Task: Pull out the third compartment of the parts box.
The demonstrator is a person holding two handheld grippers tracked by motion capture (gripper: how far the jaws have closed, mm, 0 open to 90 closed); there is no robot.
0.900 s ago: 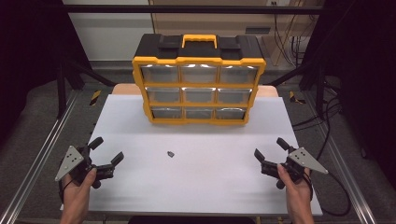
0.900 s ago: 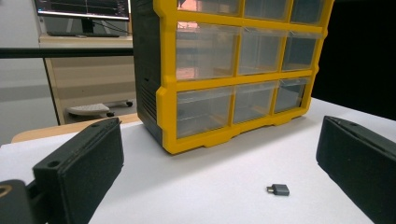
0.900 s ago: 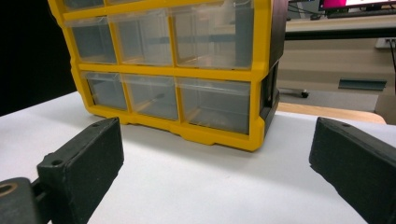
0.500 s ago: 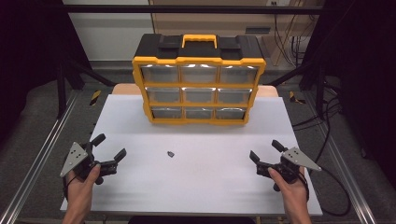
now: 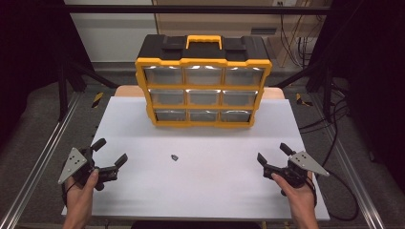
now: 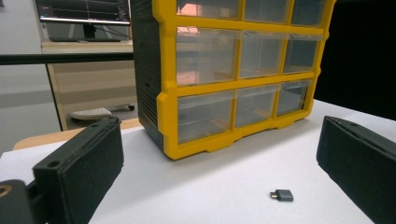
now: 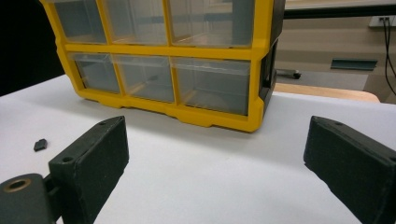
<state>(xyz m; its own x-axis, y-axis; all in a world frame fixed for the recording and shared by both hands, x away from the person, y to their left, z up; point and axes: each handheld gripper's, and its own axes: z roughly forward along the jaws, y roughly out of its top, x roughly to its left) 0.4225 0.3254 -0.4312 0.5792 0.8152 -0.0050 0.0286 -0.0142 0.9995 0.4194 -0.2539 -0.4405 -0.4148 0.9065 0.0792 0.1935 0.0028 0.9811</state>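
Adapter (image 5: 174, 157): lies flat on the white table (image 5: 215, 191), well in front of the drawer cabinet (image 5: 204, 86), between your two grippers.
Long axis: runs across your left gripper view, metal plug end pointing left there.
Writing: none readable.
Left gripper (image 5: 109, 156): jaws spread, holding nothing.
Right gripper (image 5: 272, 152): jaws spread, holding nothing.

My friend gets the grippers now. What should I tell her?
Left gripper: open, holding nothing, low over the table's left front.
Right gripper: open, holding nothing, at the right front.
Small dark adapter: lies loose mid-table, between the grippers, apart from both.
Drawer box: upright at the back, all drawers shut.
Done: nothing picked up.
Left: probably grab the adapter; the left gripper faces it.
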